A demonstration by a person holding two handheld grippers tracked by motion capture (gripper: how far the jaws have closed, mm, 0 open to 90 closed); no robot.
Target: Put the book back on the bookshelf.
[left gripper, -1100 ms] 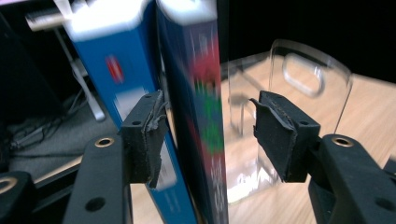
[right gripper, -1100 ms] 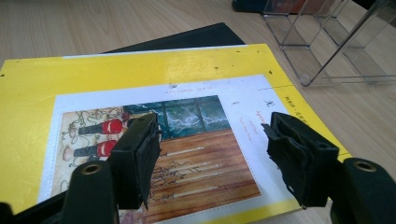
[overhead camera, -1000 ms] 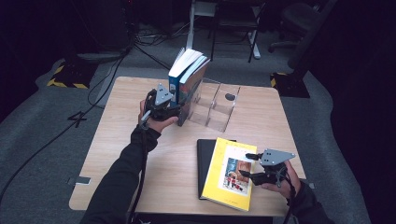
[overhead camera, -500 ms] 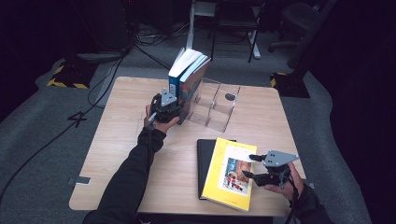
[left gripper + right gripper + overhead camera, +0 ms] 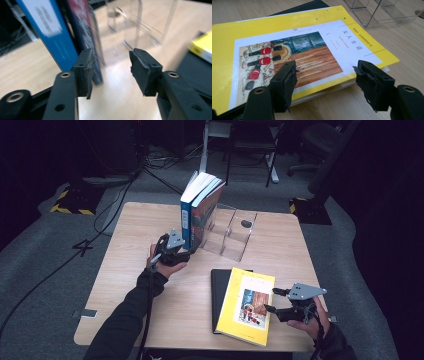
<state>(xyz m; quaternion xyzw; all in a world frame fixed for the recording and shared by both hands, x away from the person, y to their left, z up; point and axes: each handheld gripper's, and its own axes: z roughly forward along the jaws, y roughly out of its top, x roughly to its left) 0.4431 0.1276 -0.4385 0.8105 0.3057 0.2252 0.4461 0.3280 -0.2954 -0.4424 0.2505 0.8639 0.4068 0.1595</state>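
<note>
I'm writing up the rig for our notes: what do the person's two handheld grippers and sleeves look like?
Both the left gripper and the right gripper are black, each topped by a grey three-cornered plate. Their jaws are flat black bars with brass-ringed holes, tipped with blocky, rough-edged black pads. A dark cable trails from the left gripper along the forearm. Both sleeves are dark and long.

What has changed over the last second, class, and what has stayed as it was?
The left tongs drew back from the upright books toward the person, open and holding nothing. The right tongs edged a little nearer the yellow book, also open. The books, clear organiser and black book stayed put.
</note>
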